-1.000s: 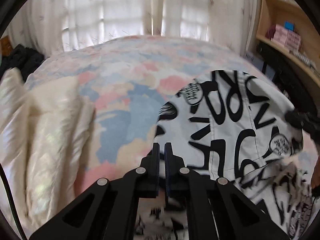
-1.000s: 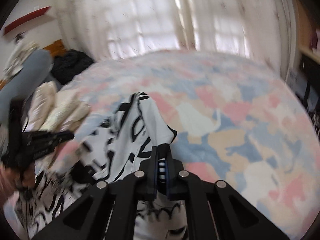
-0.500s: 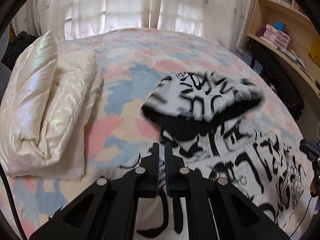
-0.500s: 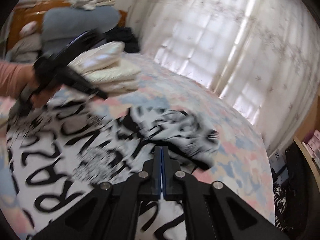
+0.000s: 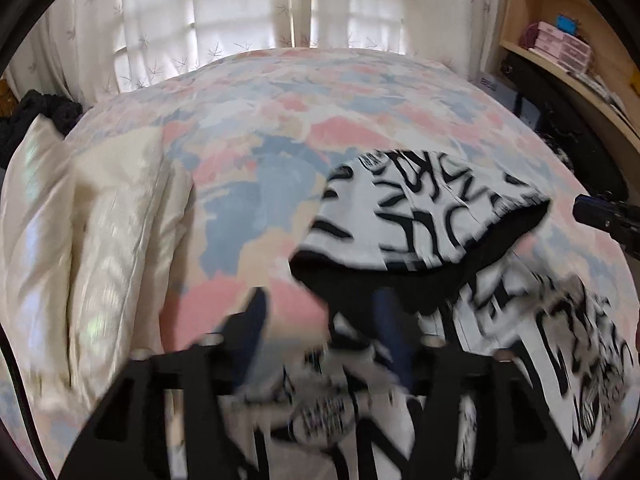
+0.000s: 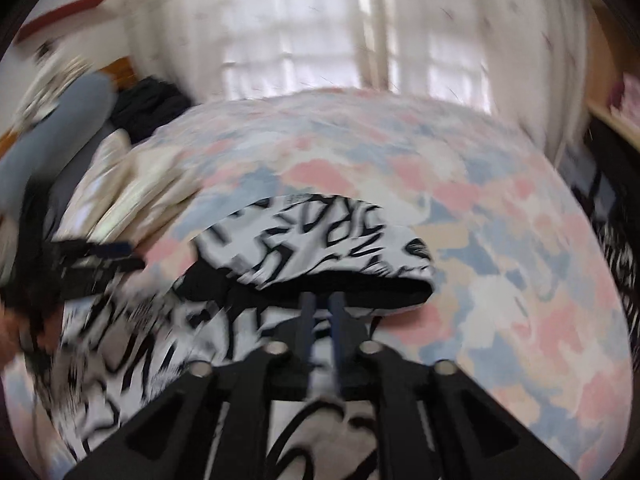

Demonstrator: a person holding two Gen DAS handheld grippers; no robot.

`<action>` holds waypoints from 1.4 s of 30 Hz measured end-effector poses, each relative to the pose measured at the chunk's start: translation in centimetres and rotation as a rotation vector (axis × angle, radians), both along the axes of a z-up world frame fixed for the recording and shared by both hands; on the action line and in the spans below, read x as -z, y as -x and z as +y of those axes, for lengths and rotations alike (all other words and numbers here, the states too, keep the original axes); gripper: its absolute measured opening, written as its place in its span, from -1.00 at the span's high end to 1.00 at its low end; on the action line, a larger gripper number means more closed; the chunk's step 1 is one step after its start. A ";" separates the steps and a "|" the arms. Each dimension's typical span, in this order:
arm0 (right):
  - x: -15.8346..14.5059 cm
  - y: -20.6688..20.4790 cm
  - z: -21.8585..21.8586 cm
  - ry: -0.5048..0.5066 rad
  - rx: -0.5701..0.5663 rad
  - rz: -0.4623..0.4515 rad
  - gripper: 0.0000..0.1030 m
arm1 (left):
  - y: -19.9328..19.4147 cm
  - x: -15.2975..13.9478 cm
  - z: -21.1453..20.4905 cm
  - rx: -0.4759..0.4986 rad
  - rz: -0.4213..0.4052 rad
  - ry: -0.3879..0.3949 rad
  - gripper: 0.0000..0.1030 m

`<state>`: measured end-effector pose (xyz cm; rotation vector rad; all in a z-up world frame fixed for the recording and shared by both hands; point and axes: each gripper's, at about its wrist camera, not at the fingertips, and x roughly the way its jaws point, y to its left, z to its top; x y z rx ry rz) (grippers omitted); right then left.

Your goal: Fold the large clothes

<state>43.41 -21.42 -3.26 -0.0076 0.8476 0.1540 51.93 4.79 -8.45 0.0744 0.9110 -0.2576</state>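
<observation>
A white hooded garment with black lettering [image 5: 420, 216] lies spread on the bed, its black-lined hood raised toward the far side [image 6: 320, 240]. My left gripper [image 5: 322, 312] is blurred just in front of the hood. Its jaws are opening wide, and the cloth lies loose beneath them with no pad pressing on it. My right gripper [image 6: 323, 308] is at the hood's near edge. Its jaws are opening to a narrow gap, through which pale cloth shows. The right gripper's tip [image 5: 600, 216] shows at the right edge of the left wrist view.
The bed has a pastel pink, blue and cream cover [image 5: 280, 120]. Cream pillows [image 5: 80, 240] are stacked at its left. A dark heap of clothes [image 5: 40, 116] sits beyond them. A wooden shelf with boxes [image 5: 568, 48] stands at the right, and curtains hang behind.
Both grippers were shut on the garment and holding it up. Now their jaws have parted and the garment lies on the bed. Both views have swung and are blurred.
</observation>
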 end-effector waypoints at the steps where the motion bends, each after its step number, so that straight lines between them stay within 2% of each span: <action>1: 0.4 -1.8 -0.8 -0.011 0.039 0.021 0.00 | -1.1 0.0 -0.3 -0.009 -0.004 -0.007 -0.30; 3: 1.3 -4.4 -1.9 -0.007 0.091 0.041 -0.09 | -3.2 0.3 -0.8 -0.020 0.004 -0.009 -0.30; 5: 2.5 -7.2 -3.1 -0.009 0.136 0.079 -0.09 | -5.3 1.0 -1.3 -0.038 0.016 -0.020 -0.31; 7: 3.7 -9.8 -4.4 -0.052 0.174 0.120 -0.09 | -7.5 2.1 -1.7 -0.064 0.035 -0.038 -0.31; 10: 5.3 -12.8 -6.0 -0.131 0.207 0.172 -0.09 | -9.9 3.8 -2.1 -0.083 0.077 -0.025 -0.31; 14: 7.2 -15.4 -7.1 -0.229 0.204 0.257 -0.09 | -12.5 6.6 -2.5 -0.083 0.163 0.015 -0.31; 16: 8.2 -16.5 -6.8 -0.230 0.195 0.300 -0.09 | -13.1 7.9 -2.9 -0.048 0.228 0.039 -0.31; 19: 9.5 -17.3 -6.1 -0.230 0.164 0.341 -0.08 | -13.4 8.7 -3.4 -0.015 0.243 0.092 -0.26; 20: 9.8 -17.5 -5.9 -0.227 0.157 0.343 -0.04 | -13.4 8.8 -3.7 -0.002 0.245 0.114 0.14; 22: 10.2 -17.6 -5.1 -0.189 0.132 0.342 0.55 | -13.2 8.7 -4.4 0.031 0.248 0.139 0.80; 25: 9.1 -16.8 -3.7 -0.118 0.073 0.266 0.78 | -11.6 7.3 -6.0 0.072 0.140 0.052 0.90; 27: 7.7 -15.7 -2.8 -0.089 0.038 0.194 0.81 | -10.1 5.8 -6.2 0.083 0.050 0.027 0.92; 31: 3.8 -11.0 -0.4 -0.042 -0.077 -0.010 0.84 | -6.8 2.8 -3.9 0.049 -0.087 0.084 0.93; 36: -0.4 -1.7 2.3 0.015 -0.206 -0.233 0.84 | 0.9 -0.8 -0.5 0.041 -0.261 0.132 0.93; 39: -1.8 3.7 3.4 0.043 -0.263 -0.320 0.84 | 6.1 -2.1 1.3 0.044 -0.331 0.146 0.93; 42: -2.1 8.3 4.2 0.104 -0.302 -0.357 0.83 | 11.6 -1.8 3.1 0.043 -0.366 0.136 0.89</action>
